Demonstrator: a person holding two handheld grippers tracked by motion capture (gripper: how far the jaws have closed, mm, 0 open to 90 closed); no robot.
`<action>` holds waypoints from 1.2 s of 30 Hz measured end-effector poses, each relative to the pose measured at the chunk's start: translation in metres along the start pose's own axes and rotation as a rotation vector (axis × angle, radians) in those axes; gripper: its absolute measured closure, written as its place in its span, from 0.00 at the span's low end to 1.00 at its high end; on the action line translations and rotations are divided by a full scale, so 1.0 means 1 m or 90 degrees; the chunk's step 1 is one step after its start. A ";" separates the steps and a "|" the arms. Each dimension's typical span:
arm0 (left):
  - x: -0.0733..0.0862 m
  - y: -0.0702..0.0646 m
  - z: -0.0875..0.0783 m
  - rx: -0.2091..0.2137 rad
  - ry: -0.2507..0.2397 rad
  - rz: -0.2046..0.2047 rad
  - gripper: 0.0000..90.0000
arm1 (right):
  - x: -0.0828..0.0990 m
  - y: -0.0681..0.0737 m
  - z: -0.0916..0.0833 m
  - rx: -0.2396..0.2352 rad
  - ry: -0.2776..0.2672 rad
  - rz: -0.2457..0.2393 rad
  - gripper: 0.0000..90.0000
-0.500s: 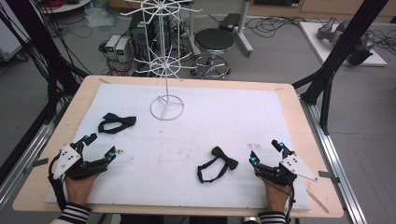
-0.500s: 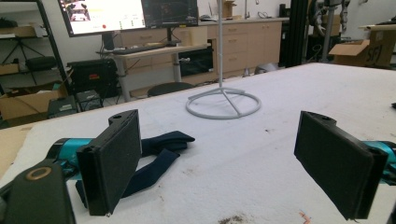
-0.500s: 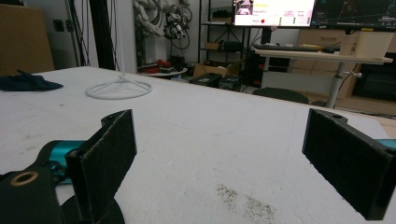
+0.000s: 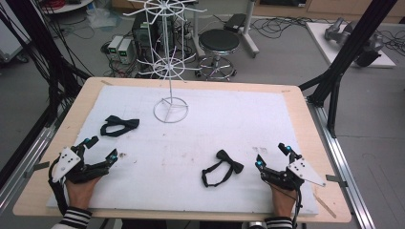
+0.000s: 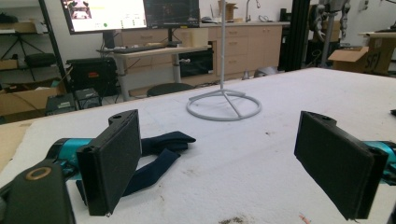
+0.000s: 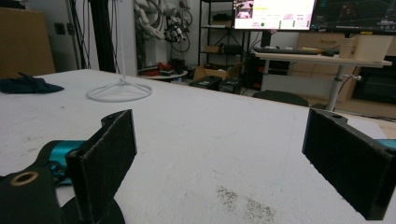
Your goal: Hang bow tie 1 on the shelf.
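Grippers rest wide open, bow ties lie free on the white mat

Bow ties, two of them, lie on the white mat (image 4: 191,143) that covers the wooden table (image 4: 305,143). In the high view the left bow tie (image 4: 119,125) sits at about ten o'clock from the mat's middle, its strap looped beside it. The right bow tie (image 4: 222,171) lies at about five o'clock from the middle, strap curled toward the near edge.

The left gripper (image 4: 101,149) rests at the mat's eight o'clock corner, jaws spread wide with nothing between them. In the left gripper view the left bow tie shows partly behind the left-hand jaw, apart from the pads. The right gripper (image 4: 272,155) rests at four o'clock, jaws likewise spread and bare. The right bow tie lies near it, at its nine o'clock, not touching.

A white wire stand (image 4: 170,110) has its ring base on the mat at twelve o'clock, with its hooked arms above the far edge.
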State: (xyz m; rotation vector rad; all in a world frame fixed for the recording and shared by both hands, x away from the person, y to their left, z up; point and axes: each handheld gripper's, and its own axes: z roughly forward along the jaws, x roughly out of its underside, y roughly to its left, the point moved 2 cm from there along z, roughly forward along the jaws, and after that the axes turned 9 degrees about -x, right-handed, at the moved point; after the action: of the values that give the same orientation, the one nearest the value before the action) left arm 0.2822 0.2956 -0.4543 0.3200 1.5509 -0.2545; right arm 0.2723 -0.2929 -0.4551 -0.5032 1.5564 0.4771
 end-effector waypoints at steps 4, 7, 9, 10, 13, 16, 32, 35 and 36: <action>0.000 0.000 0.000 -0.001 0.000 0.002 0.17 | 0.000 -0.001 0.000 -0.002 -0.005 0.004 0.10; 0.000 0.000 0.000 -0.003 0.002 0.000 0.17 | 0.000 -0.001 0.000 -0.001 -0.004 0.001 0.10; 0.000 0.001 0.001 -0.005 0.004 -0.007 0.17 | 0.000 -0.001 0.000 0.000 -0.004 0.001 0.10; 0.000 0.001 0.001 -0.004 0.004 -0.007 0.17 | 0.000 -0.001 0.000 -0.001 -0.004 0.003 0.10; -0.001 0.002 0.002 0.001 0.011 -0.008 0.16 | 0.000 -0.001 0.000 -0.001 -0.005 0.002 0.10; -0.001 0.002 0.003 0.008 0.018 -0.008 0.16 | 0.000 -0.001 0.000 -0.001 -0.004 0.003 0.10; -0.040 0.011 0.014 0.049 0.017 0.009 0.16 | 0.000 -0.001 0.000 0.000 -0.003 0.002 0.10; -0.048 0.015 0.017 0.059 0.022 0.018 0.16 | 0.000 -0.001 0.000 0.000 -0.003 0.002 0.10; -0.052 0.017 0.018 0.063 0.023 0.023 0.16 | 0.000 -0.001 0.000 0.001 -0.003 0.002 0.10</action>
State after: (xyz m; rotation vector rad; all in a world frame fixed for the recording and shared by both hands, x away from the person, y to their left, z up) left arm 0.3047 0.3023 -0.4021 0.4324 1.5693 -0.2987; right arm 0.2728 -0.2936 -0.4551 -0.4986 1.5529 0.4794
